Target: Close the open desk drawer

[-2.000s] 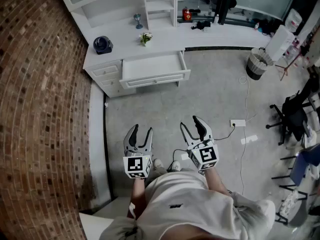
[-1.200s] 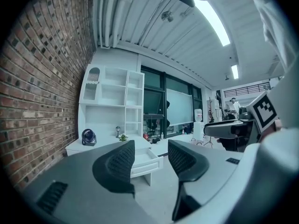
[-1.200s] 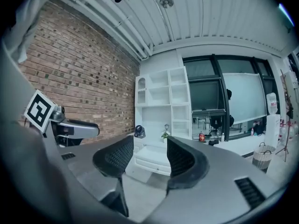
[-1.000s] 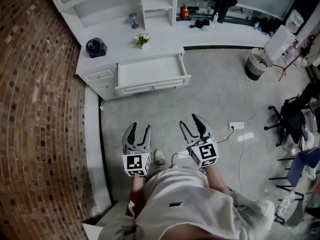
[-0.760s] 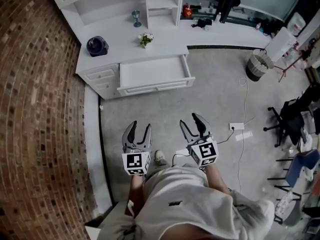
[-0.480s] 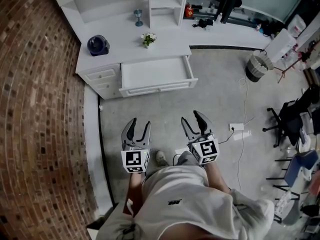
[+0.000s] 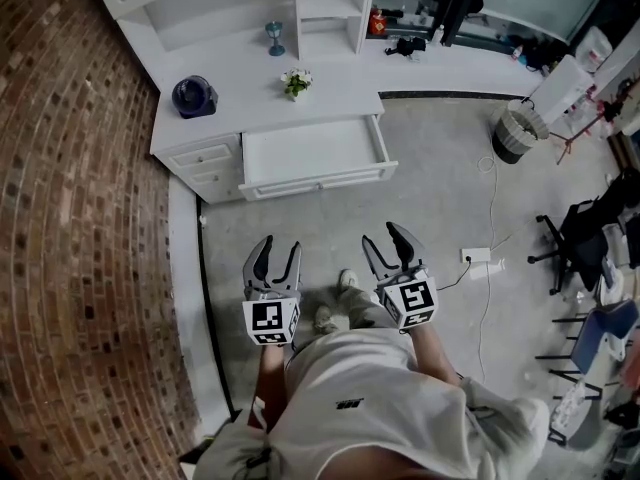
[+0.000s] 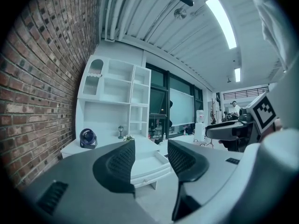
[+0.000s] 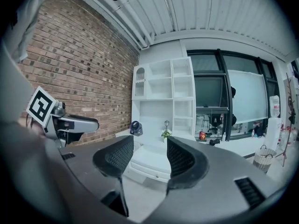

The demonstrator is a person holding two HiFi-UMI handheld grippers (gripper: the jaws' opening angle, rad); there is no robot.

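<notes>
The open drawer (image 7: 310, 151) juts from the white surface (image 7: 245, 103), well ahead of the left hand-held gripper (image 7: 278, 256) and right hand-held gripper (image 7: 387, 248), both with jaws apart.

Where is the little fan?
In the head view, the fan sits on the desk's left end near the brick wall, left of the small plant.

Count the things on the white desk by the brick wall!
3: a dark fan at the left, a small potted plant above the open drawer, a stemmed ornament farther back by the shelves. None look hidden.
</notes>
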